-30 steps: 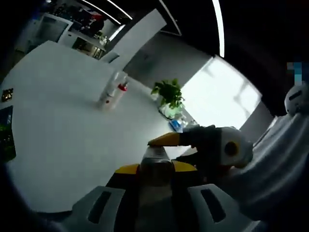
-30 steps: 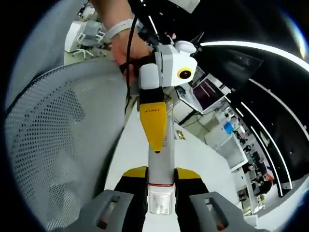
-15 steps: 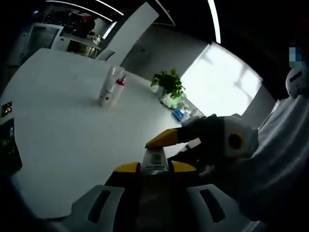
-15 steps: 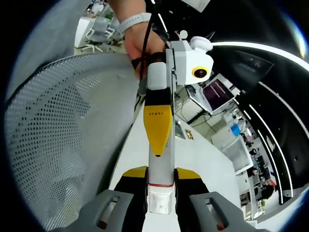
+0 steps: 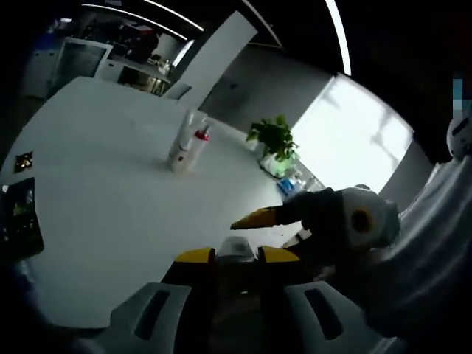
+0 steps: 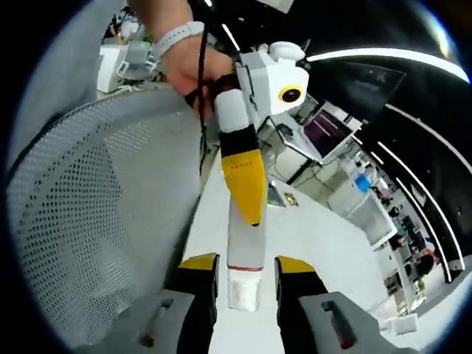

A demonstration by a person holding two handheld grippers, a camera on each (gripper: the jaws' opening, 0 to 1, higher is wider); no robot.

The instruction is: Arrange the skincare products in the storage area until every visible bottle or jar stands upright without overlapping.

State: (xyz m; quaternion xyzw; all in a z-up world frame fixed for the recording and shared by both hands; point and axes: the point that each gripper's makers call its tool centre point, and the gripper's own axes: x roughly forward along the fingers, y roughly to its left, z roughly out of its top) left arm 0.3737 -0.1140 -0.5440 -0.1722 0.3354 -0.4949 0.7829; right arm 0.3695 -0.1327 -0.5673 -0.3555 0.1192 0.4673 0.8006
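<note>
Left tongs (image 5: 236, 257) clamped on 1 end of the white tube (image 5: 234, 245), up in the air and well apart from the 2 bottles (image 5: 188, 144) standing far across the table (image 5: 96, 206). Right tongs (image 6: 243, 287) sat apart around the other end, gaps on both sides, mesh chair (image 6: 88, 221) just beside. Risk, probably: 1-sided grip near the tip, so could've pivoted or slipped out and dropped onto the chair instead of the table.

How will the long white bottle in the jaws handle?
The bottle looks long, slim and smooth, so it may slip or pivot in the left gripper, whose jaws hold it. Stood on its narrow end it would probably tip easily; laid down, it would likely roll.
</note>
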